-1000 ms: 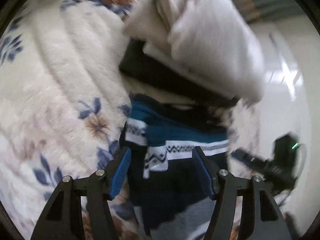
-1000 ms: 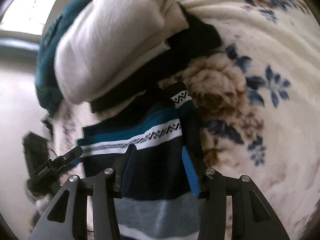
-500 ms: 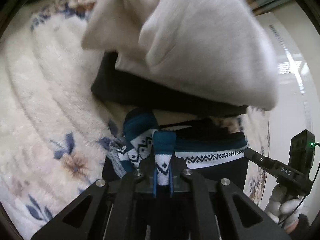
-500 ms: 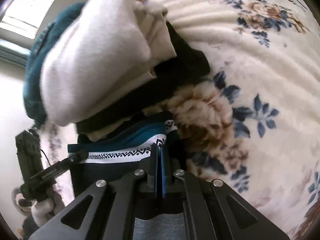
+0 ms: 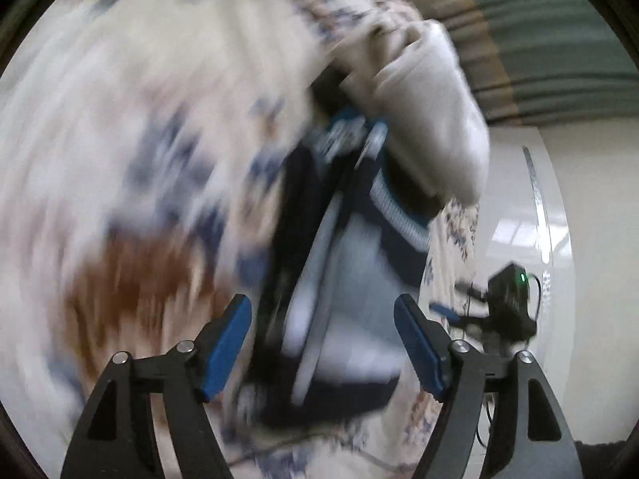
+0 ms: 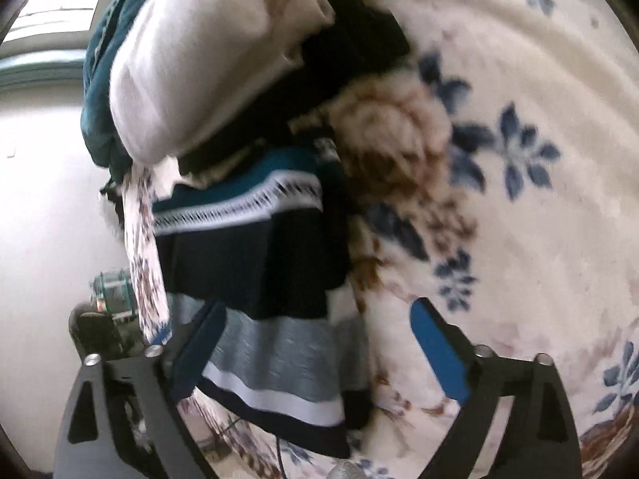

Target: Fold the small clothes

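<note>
A small navy, teal, white and grey patterned garment [image 6: 259, 263] lies folded on the floral blanket [image 6: 499, 99], next to a pile of folded clothes. It also shows, blurred, in the left wrist view [image 5: 343, 263]. My left gripper [image 5: 322, 347] is open and empty, its blue pads either side of the garment's near end. My right gripper [image 6: 315, 355] is open and empty just above the garment's grey and white striped end. The other gripper [image 5: 507, 311] shows at the right in the left wrist view.
A pile of folded clothes, with a white fleece piece [image 6: 191, 60] on top, a black piece [image 6: 351, 52] and a teal one [image 6: 100, 92] beneath, lies just beyond the garment. The blanket edge hangs over a pale floor [image 6: 48, 219] at left.
Both grippers were shut on the garment's folded edge half a second ago. Now both have opened, let it go and pulled back. The left wrist view is blurred by fast motion.
</note>
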Demonstrator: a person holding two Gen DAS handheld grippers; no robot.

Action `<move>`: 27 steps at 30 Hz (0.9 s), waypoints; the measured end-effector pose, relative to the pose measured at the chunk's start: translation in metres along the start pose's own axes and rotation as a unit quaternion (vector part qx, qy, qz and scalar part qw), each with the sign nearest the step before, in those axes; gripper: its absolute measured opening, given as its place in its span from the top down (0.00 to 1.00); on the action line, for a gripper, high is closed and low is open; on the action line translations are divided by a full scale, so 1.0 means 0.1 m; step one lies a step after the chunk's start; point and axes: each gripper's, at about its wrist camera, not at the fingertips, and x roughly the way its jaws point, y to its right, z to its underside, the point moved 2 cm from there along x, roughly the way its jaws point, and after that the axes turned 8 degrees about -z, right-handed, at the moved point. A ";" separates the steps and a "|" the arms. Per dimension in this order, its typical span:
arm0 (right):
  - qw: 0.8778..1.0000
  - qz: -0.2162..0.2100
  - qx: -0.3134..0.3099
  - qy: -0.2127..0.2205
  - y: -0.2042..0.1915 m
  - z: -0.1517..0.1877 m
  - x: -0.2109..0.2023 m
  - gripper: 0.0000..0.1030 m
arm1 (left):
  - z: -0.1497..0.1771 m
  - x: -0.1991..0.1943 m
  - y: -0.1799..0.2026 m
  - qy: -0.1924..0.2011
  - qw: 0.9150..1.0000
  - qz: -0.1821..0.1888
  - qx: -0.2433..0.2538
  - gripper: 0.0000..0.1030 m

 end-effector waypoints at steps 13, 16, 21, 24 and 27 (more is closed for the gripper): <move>0.990 -0.103 -0.027 -0.090 0.14 -0.37 0.91 0.00 | 0.68 0.92 -0.05 0.052 0.986 0.088 -0.130 0.29; 0.988 -0.123 -0.029 -0.085 0.04 -0.45 1.02 0.00 | 0.57 0.92 -0.05 0.081 0.979 0.087 -0.166 0.29; 0.990 -0.127 -0.024 -0.061 -0.09 -0.45 1.16 0.66 | 0.43 0.73 -0.02 0.100 0.975 0.081 -0.179 0.62; 0.989 -0.140 -0.028 -0.032 -0.12 -0.28 1.06 0.81 | 0.29 0.63 -0.06 0.091 0.974 0.092 -0.184 0.67; 0.986 -0.164 -0.018 -0.007 -0.11 0.00 0.83 0.83 | 0.09 0.45 -0.06 0.075 0.981 0.081 -0.160 0.68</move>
